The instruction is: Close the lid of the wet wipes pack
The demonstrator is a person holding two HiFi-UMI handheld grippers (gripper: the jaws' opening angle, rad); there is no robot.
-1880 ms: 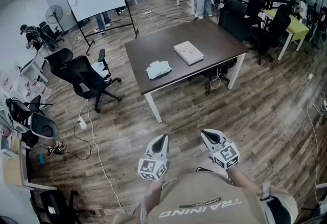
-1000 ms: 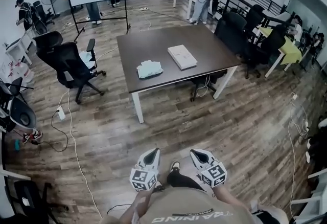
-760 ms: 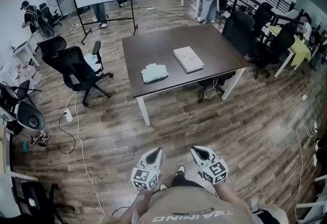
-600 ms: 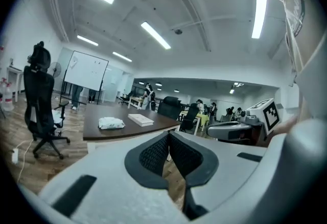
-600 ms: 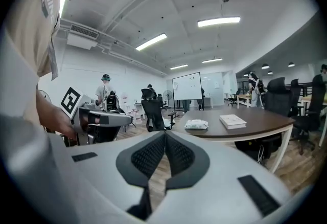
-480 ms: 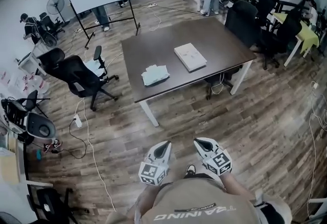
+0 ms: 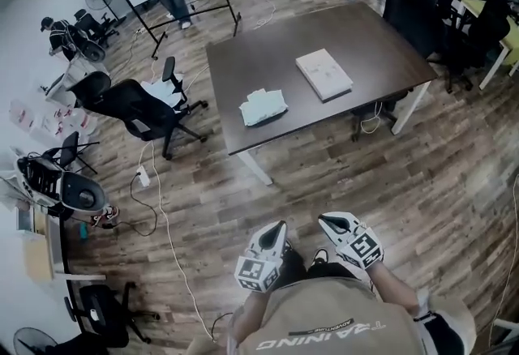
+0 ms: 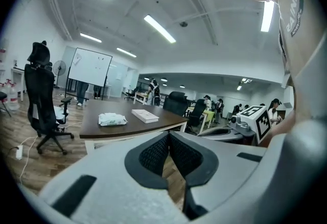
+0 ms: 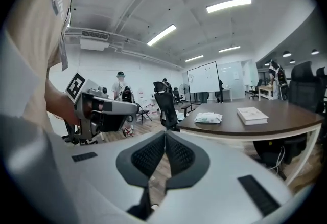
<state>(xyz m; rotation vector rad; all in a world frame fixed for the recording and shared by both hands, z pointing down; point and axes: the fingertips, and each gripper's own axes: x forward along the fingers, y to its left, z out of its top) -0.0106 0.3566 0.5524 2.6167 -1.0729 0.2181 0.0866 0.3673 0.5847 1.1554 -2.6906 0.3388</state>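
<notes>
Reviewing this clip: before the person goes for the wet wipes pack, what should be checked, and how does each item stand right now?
1. Left gripper empty, jaws together: ok.
2. Right gripper empty, jaws together: ok.
3. Wet wipes pack in sight on the table: ok.
4. Lid open or shut: cannot tell, too small.
5. Pack within reach: not ok; both grippers hang over the floor, short of the table.
6. Flat white box apart from the pack: ok.
</notes>
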